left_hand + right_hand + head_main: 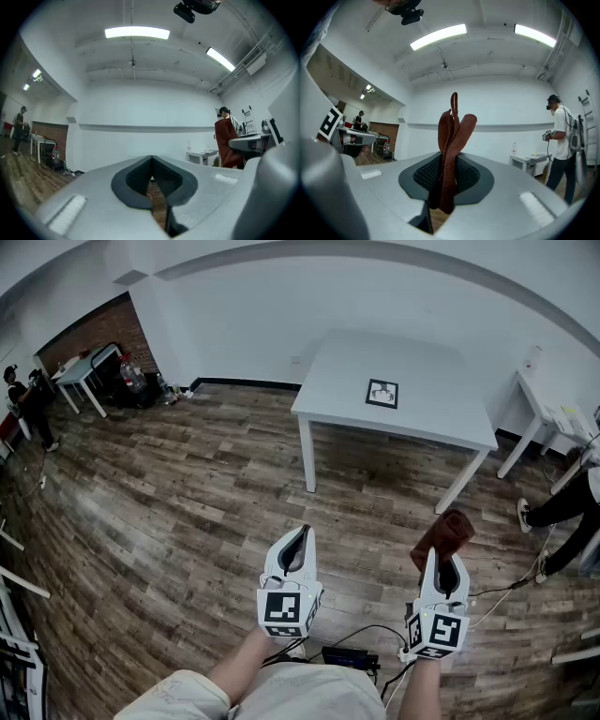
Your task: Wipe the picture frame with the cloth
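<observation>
Cloth (pixel 444 538), lower right, is pinched in the right gripper (pixel 447 566) by a narrow fold; hard rubbing could tug it free. Left gripper (pixel 298 542), lower centre, is closed and empty. Picture frame (pixel 382 393), upper centre on the white table (pixel 422 357), lies flat and might slide unless steadied.

Bright, even light from ceiling tube lamps (pixel 137 32); fisheye bending and dark vignette at edges.
</observation>
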The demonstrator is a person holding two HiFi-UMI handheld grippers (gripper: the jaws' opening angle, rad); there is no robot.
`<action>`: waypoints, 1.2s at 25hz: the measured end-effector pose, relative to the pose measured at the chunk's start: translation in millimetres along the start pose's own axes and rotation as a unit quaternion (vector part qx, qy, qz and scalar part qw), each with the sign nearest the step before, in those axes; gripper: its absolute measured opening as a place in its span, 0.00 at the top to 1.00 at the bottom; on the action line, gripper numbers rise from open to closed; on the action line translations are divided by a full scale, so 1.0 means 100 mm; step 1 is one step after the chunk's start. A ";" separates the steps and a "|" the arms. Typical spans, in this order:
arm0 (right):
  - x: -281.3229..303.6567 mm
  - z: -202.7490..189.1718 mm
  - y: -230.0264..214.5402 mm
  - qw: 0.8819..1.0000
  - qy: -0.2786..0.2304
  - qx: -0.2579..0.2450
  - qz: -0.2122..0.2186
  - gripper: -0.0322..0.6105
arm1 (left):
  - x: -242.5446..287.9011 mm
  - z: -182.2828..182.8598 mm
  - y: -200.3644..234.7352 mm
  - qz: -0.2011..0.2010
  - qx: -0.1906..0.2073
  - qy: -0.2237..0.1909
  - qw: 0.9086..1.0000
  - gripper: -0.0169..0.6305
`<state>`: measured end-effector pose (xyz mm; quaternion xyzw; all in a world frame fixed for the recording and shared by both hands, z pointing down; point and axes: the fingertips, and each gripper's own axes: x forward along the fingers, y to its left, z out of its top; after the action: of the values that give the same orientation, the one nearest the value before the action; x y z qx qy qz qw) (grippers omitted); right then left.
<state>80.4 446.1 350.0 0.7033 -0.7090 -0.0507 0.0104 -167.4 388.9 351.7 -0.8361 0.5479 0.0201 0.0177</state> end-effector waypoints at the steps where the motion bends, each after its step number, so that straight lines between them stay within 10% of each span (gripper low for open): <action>1: 0.00 0.00 -0.02 1.000 0.001 -0.002 0.001 0.80 | 0.00 0.01 -0.02 0.001 -0.001 -0.002 1.000 0.97; 30: 0.06 -0.21 -0.65 0.999 0.016 0.011 0.028 0.80 | 0.36 -0.16 -0.73 0.004 -0.017 0.015 1.000 0.97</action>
<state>147.3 438.2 365.2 0.6839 -0.7287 -0.0316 0.0154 -85.6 384.7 365.8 -0.8344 0.5509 0.0166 -0.0048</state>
